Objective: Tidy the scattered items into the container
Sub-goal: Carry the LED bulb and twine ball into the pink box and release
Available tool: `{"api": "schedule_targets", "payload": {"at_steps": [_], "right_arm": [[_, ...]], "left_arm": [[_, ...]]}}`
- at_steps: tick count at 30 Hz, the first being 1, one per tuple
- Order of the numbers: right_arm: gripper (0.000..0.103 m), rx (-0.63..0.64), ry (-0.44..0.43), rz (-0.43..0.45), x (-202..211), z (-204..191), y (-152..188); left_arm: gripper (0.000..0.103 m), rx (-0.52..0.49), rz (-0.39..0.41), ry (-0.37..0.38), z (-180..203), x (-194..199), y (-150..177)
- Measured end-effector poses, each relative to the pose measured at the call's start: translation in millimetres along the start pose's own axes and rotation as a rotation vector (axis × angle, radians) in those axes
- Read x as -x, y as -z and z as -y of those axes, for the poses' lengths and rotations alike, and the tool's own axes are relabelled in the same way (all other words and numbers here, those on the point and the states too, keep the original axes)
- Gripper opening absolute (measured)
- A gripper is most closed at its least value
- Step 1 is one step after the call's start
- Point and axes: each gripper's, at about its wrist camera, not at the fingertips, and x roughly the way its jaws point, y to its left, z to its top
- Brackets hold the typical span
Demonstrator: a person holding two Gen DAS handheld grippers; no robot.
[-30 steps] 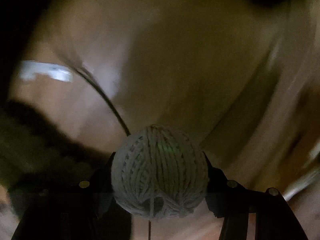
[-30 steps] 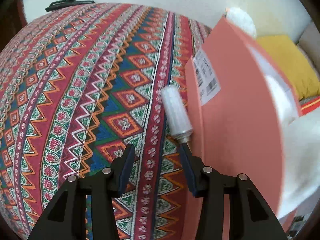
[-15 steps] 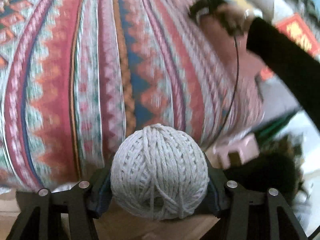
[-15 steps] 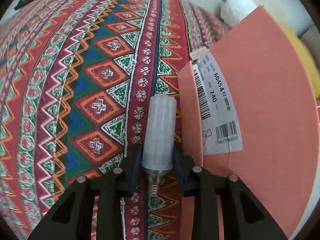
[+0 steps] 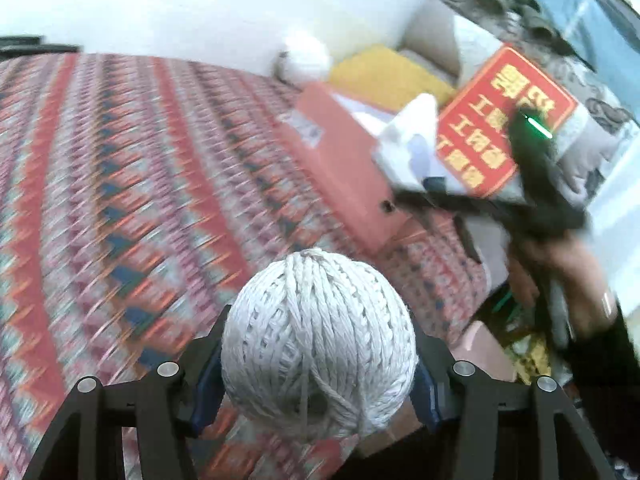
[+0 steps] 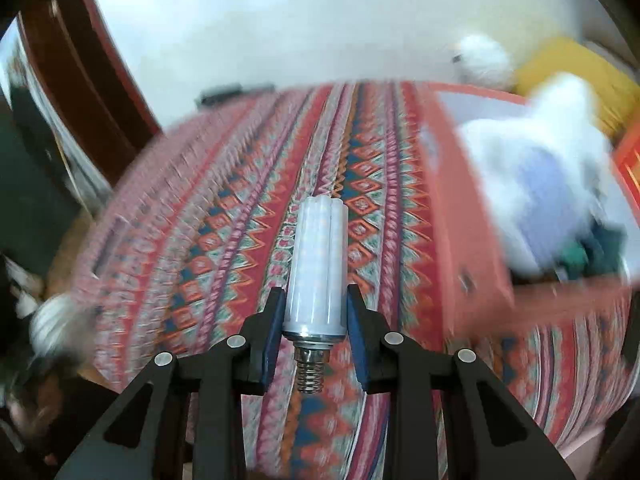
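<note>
Left jaws: my left gripper is clamped on a ball of white twine, one pad on each flank, the ball bulging forward and above the pads.
Right jaws: my right gripper is closed on an LED corn bulb, pinched low on its white body just above the metal collar.
Bulb axis: its long axis runs straight out along my fingers, white end forward, screw base pointing back at the camera.
Ground below: both loads hang over the patterned blanket; whether it covers a bed or a table I cannot tell.
Container: the salmon-pink box sits on the blanket ahead and to the right of both jaws, open side up, with something white and crumpled and some darker items already inside.
Nearer side: from the right wrist view the box wall lies just right of the bulb, so I judge my right hand the closer one; the twine is further back, with open blanket between it and the box.
Turning relation: both loads must travel rightward and forward, over the box's near wall.
Caution: both views are blurred, so the box rim is hard to place exactly.
</note>
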Motion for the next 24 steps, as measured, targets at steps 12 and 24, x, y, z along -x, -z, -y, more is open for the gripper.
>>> {"api": "schedule_targets", "payload": {"at_steps": [12, 24], "right_arm": [[0.032, -0.206, 0.362, 0.503, 210.5, 149.4, 9.6], [0.032, -0.297, 0.357, 0.484, 104.0, 251.2, -90.2]], "left_arm": [[0.063, -0.259, 0.011, 0.077, 149.5, -116.1, -192.4], [0.063, -0.367, -0.144, 0.027, 229.2, -313.5, -335.6]]}}
